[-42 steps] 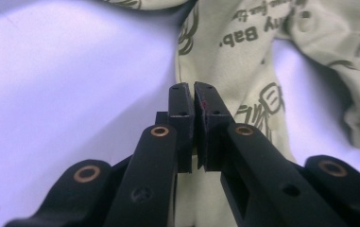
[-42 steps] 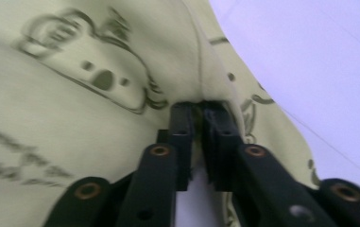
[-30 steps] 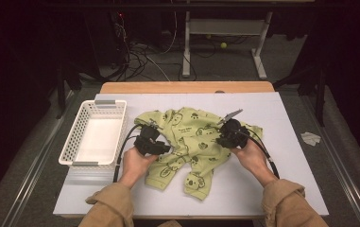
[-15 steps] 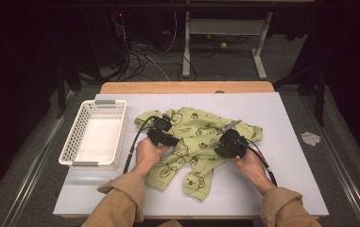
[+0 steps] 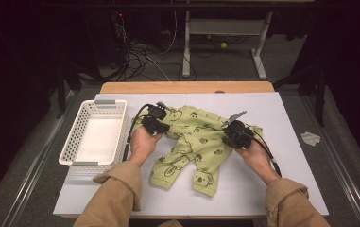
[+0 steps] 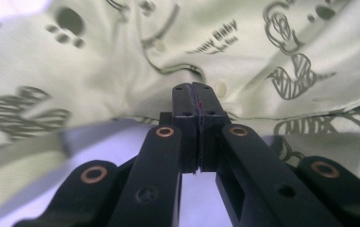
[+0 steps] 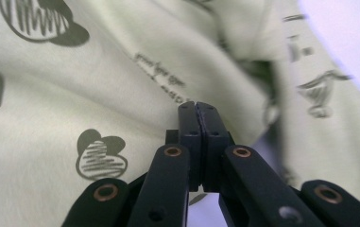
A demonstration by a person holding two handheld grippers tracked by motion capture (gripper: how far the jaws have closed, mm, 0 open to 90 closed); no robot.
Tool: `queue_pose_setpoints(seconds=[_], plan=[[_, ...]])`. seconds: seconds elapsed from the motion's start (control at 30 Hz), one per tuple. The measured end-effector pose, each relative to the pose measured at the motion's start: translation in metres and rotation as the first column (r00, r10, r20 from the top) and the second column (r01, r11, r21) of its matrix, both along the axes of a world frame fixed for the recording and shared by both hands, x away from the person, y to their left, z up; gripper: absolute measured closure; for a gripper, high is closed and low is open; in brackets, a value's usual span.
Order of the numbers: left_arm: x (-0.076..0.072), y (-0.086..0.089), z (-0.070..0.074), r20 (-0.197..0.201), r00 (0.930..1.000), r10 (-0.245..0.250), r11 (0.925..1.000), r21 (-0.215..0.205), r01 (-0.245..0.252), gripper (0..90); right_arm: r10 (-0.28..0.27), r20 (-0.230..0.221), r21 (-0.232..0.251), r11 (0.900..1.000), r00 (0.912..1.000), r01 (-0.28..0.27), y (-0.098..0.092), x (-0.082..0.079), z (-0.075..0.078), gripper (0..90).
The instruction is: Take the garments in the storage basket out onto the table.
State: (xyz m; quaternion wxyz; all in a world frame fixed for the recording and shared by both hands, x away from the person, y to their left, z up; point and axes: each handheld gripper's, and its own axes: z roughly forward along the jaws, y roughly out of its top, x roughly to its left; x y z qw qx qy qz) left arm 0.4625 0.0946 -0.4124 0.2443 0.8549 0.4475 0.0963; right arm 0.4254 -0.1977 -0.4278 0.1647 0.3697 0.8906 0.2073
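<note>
A light green baby garment (image 5: 194, 142) with dark prints lies spread on the white table (image 5: 291, 123). My left gripper (image 5: 161, 124) is at its far left corner. In the left gripper view the jaws (image 6: 195, 87) have just closed, pressed together on the cloth's edge (image 6: 262, 52), which hangs lifted off the table. My right gripper (image 5: 228, 136) is at the garment's right side. Its jaws (image 7: 197, 106) have also just closed, tips pinching a fold of the printed cloth (image 7: 97, 80).
A white mesh basket (image 5: 73, 142) with nothing in it stands at the table's left. A wooden strip (image 5: 187, 87) runs along the far edge. Beyond it are a desk frame and cables on the floor. A paper scrap (image 5: 311, 138) lies on the floor at the right.
My left hand has moved away from the person, up to the garment's far left corner. The right hand has stayed almost where it was.
</note>
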Motion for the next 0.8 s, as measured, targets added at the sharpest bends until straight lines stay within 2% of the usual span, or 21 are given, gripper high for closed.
queue_pose_setpoints(seconds=[0.03,0.17,0.2,0.3,0.43,0.6,0.7,0.8], plan=[[0.001,0.000,0.000,0.007,1.0000,0.003,0.9999,0.016,-0.003,85.2,-0.001,0.005,-0.002,1.000,1.0000,0.001,0.000,0.003,-0.001,90.0],[0.001,0.003,-0.004,-0.001,1.0000,0.006,0.9999,-0.012,-0.006,84.3,-0.014,0.022,-0.010,1.000,0.9997,0.015,0.006,0.010,-0.005,90.0],[0.000,0.003,-0.004,0.005,0.9999,0.010,0.9997,-0.022,-0.010,81.1,-0.012,0.029,-0.011,1.000,0.9995,0.013,0.008,0.009,-0.006,90.0],[-0.010,0.007,0.002,0.030,0.9995,0.001,0.9963,-0.086,0.001,69.0,-0.008,0.033,0.004,1.000,0.9994,0.008,0.009,0.003,-0.003,84.9],[-0.030,0.010,0.002,0.039,0.9989,-0.025,0.9934,-0.111,0.029,61.8,0.017,0.036,0.054,0.998,0.9992,-0.019,0.004,-0.012,0.007,81.8],[-0.046,0.012,-0.012,-0.010,0.9985,-0.054,0.9876,-0.148,0.052,61.8,0.043,0.003,0.074,0.996,0.9991,-0.043,0.001,-0.030,0.006,81.7],[-0.044,0.003,-0.021,-0.034,0.9962,-0.080,0.9880,-0.135,0.075,61.7,0.051,-0.019,0.070,0.996,0.9985,-0.049,0.003,-0.033,0.000,81.6],[-0.038,-0.007,-0.022,-0.030,0.9962,-0.082,0.9800,-0.184,0.075,57.6,0.051,-0.032,0.064,0.997,0.9982,-0.049,0.008,-0.030,-0.006,80.7]])
